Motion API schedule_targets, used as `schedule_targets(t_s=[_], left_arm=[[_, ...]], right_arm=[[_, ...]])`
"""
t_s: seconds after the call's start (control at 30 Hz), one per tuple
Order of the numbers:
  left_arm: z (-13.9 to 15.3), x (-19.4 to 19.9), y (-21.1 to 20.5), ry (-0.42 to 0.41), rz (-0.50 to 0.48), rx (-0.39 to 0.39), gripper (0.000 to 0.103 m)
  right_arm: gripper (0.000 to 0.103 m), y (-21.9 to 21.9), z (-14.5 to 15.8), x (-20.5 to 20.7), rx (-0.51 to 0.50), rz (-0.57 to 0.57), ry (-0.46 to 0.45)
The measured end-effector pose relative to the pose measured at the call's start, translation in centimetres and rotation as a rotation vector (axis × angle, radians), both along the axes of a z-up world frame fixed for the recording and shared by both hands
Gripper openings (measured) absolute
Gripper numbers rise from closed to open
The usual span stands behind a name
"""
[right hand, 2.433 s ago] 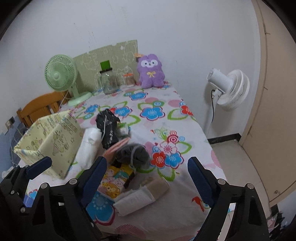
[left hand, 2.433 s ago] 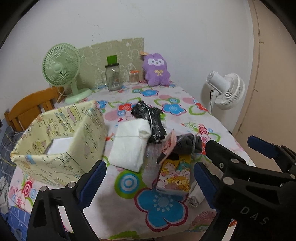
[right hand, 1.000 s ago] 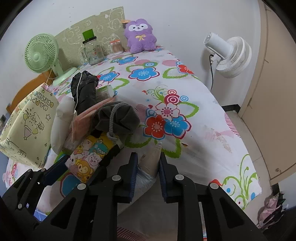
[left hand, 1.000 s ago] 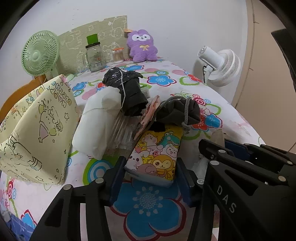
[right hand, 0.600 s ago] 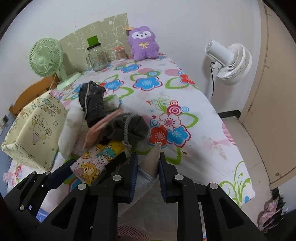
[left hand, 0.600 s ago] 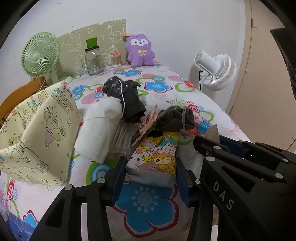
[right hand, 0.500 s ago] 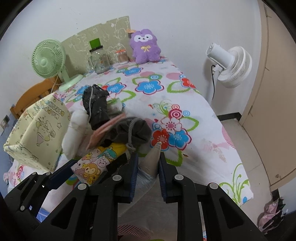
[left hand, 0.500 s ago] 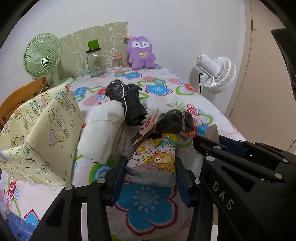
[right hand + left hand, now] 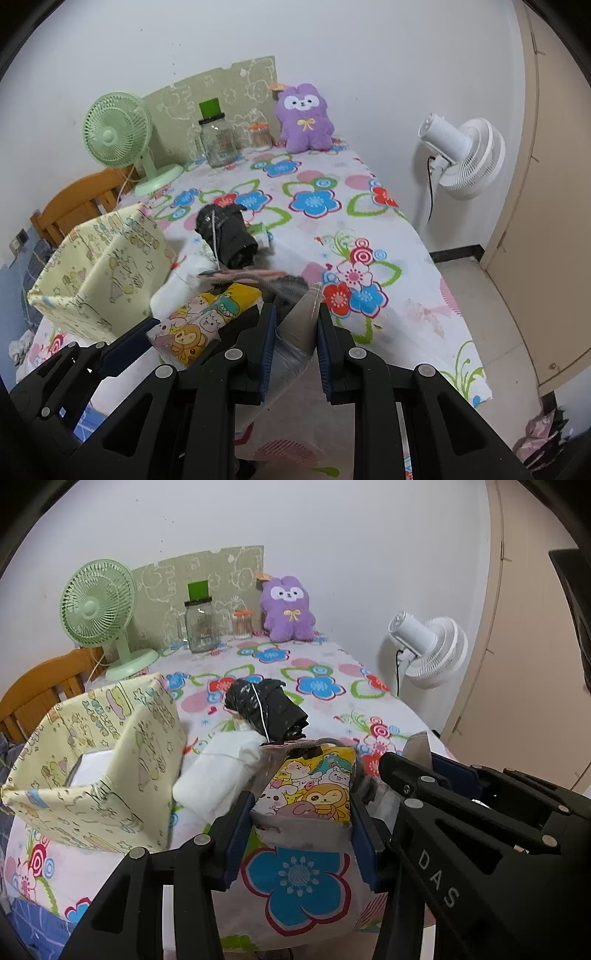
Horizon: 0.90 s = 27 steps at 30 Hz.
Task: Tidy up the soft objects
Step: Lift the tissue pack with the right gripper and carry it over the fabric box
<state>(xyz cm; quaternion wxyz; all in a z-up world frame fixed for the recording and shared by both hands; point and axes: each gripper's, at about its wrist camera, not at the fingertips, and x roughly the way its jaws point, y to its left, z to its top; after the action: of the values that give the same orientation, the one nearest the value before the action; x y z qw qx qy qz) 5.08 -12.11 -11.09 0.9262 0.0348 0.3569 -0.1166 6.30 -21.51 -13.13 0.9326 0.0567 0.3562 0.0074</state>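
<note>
Between the left gripper's [image 9: 301,825] pads we clamp the pouch [image 9: 308,794]; the right gripper [image 9: 295,341] pinches a wrapped pack [image 9: 297,325], probably tissues; we lift both level toward the box [image 9: 96,764] left.

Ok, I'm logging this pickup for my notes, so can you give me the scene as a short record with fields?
left gripper: shut on cartoon pouch, lifted off the tablecloth
right gripper: shut on beige bundle
bin: yellow fabric box, open, something white inside
left on table: white bundle, black bundle
far end: purple plush, jar, green fan
</note>
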Motion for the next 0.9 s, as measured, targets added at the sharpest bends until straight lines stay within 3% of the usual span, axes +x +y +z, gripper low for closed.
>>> schedule_targets(t_s=[0.9], left_arm=[[5.9, 0.4, 3.6, -0.098, 0.041, -0.036, 0.052]], right_arm=[[0.024, 3.9, 6.3, 0.3, -0.039, 0.041, -0.133]])
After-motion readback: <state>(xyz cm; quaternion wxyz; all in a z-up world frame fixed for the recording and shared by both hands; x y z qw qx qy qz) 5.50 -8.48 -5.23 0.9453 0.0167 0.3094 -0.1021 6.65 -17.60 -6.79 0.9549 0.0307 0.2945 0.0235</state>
